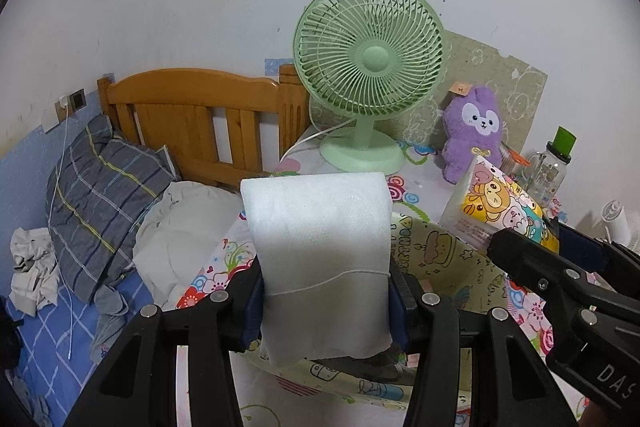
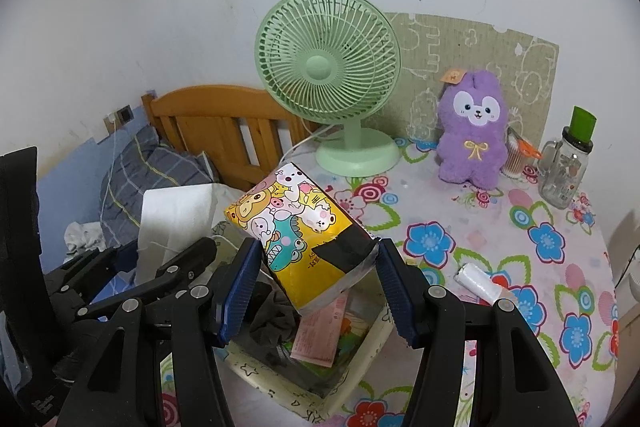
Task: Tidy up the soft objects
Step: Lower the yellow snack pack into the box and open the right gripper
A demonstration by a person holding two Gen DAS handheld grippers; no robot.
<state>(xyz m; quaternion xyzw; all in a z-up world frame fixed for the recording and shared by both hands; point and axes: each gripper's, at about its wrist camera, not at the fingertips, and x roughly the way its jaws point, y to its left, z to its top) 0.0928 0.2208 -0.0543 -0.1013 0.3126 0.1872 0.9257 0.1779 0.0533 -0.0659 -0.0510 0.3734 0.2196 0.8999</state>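
The left gripper [image 1: 326, 301] is clamped on a white foam roll [image 1: 320, 251], its blue pads pressing both sides just below a thin string tied around the roll. The roll stands upright between the fingers, rising well above them. Directly beneath this gripper lies a shallow storage box [image 1: 440, 251] with a cream, cartoon-printed wall.

The right gripper [image 2: 316, 283] grips a cartoon-printed tissue pack [image 2: 304, 231], yellow with animal figures. The left pad presses the pack's side and the right pad meets its dark-taped corner; the pack is tilted, leaning up and away to the left. Below this gripper the same box [image 2: 360, 367] sits open, with dark fabric and a pink paper inside.

The two grippers are side by side, the foam roll just to the left of the tissue pack.

Beyond both grippers, on the flowered worktop [image 2: 500, 227], stand a green fan [image 2: 328, 67] and, to its right, a purple plush toy [image 2: 474, 131]. Far right stands a glass jar [image 2: 566, 163]. A small white roll [image 2: 480, 283] lies on the worktop just right of the right gripper.
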